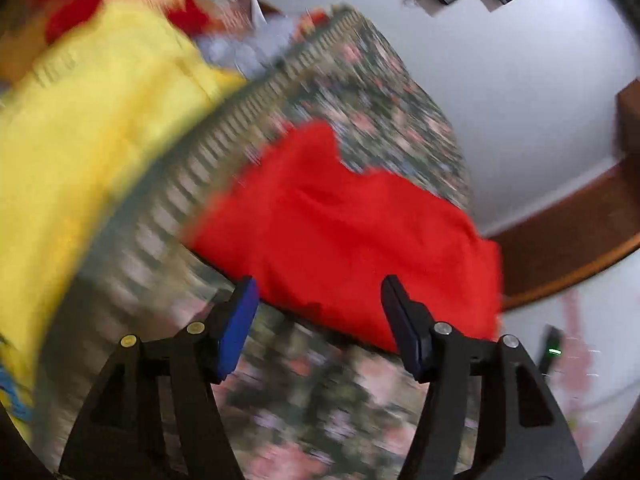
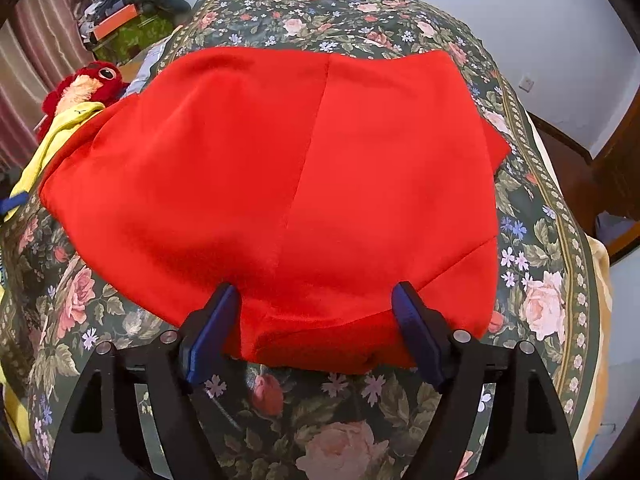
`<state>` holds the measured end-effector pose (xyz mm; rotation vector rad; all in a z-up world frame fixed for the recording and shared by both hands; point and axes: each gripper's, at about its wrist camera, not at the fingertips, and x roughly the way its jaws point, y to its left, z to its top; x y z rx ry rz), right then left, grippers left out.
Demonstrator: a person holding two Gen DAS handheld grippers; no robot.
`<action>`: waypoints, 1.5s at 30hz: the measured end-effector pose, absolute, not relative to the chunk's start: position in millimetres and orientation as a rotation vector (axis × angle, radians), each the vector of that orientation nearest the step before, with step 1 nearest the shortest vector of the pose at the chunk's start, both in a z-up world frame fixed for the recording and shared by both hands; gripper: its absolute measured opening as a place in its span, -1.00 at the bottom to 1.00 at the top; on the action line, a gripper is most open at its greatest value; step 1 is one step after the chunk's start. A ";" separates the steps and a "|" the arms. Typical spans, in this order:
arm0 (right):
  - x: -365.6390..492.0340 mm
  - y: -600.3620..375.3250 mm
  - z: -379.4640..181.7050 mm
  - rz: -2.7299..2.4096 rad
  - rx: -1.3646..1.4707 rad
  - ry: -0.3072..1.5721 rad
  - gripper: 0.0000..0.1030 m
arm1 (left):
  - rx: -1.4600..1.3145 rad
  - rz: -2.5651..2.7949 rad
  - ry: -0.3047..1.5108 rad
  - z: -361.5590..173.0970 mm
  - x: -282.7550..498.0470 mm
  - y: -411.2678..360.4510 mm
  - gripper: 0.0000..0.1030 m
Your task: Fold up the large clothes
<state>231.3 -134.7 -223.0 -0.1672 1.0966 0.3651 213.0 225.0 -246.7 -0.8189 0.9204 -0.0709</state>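
Note:
A large red garment lies folded on a floral bedspread, with a seam down its middle. My right gripper is open, its blue pads on either side of the garment's near edge, holding nothing. In the blurred left wrist view the same red garment lies ahead, and my left gripper is open and empty just short of its near edge.
A yellow garment lies to the left on the bed, also seen in the right wrist view. A red plush toy sits at the far left. Clutter and a box lie behind. A wooden frame stands at right.

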 end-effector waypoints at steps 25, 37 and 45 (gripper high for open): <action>230.2 -128.6 -218.7 0.343 -0.169 1.155 0.61 | -1.068 0.076 0.891 -312.2 303.8 217.0 -0.27; 229.4 -68.5 -173.0 0.424 -0.224 1.055 0.61 | -0.735 0.135 0.689 -223.0 251.7 207.2 -0.81; 243.3 5.8 -191.6 0.589 -0.200 1.118 0.61 | -0.656 0.237 0.557 -177.4 203.8 231.6 -0.82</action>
